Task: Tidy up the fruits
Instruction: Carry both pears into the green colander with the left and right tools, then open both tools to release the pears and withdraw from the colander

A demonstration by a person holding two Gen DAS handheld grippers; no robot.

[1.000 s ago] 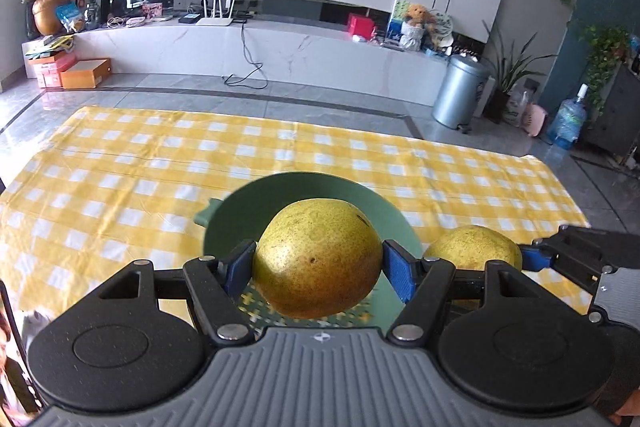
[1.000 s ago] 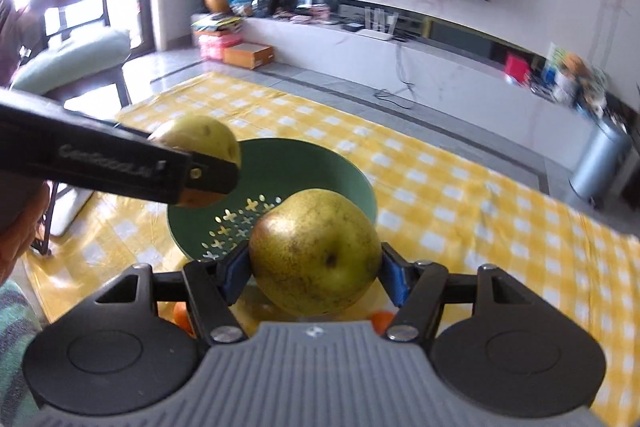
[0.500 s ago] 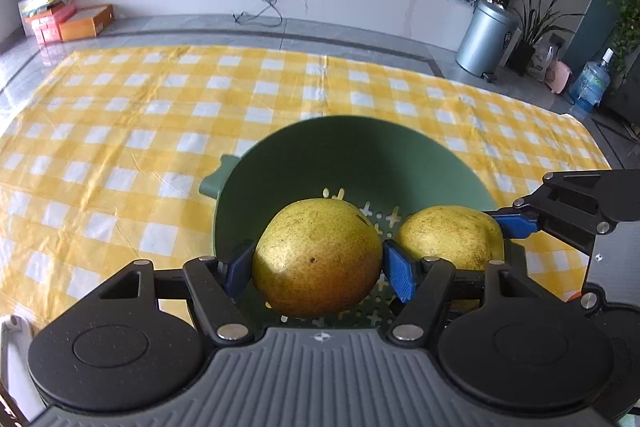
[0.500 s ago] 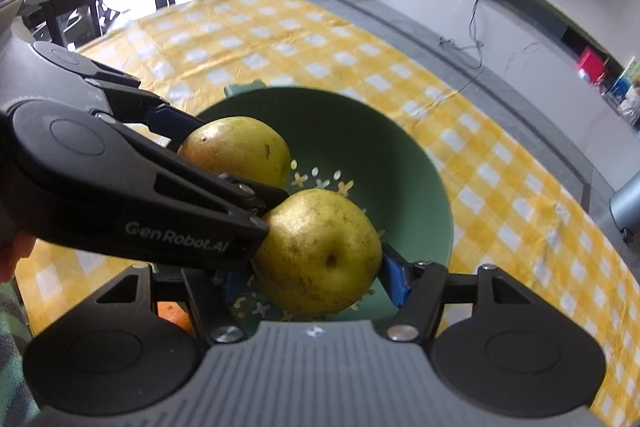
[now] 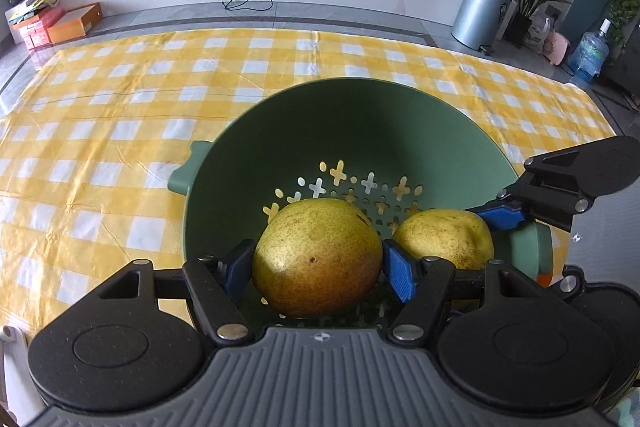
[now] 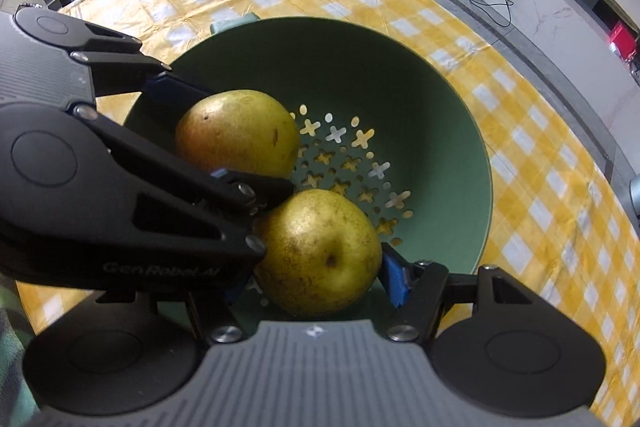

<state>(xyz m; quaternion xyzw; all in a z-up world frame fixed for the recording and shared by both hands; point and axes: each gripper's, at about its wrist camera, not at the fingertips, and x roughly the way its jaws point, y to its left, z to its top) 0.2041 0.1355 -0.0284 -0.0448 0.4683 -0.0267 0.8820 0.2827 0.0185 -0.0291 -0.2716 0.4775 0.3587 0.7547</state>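
Your left tool [image 5: 318,269] and right tool [image 6: 316,277] each clamp a pear inside the colander [image 5: 360,115]; release both.

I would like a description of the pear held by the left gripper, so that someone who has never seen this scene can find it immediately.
Find the green colander on the yellow checked cloth; two yellow-green pears sit low inside it. The left gripper clamps the left pear between blue pads. Unlike the neighbouring pear in the right gripper, it blushes orange-red on its lower side.
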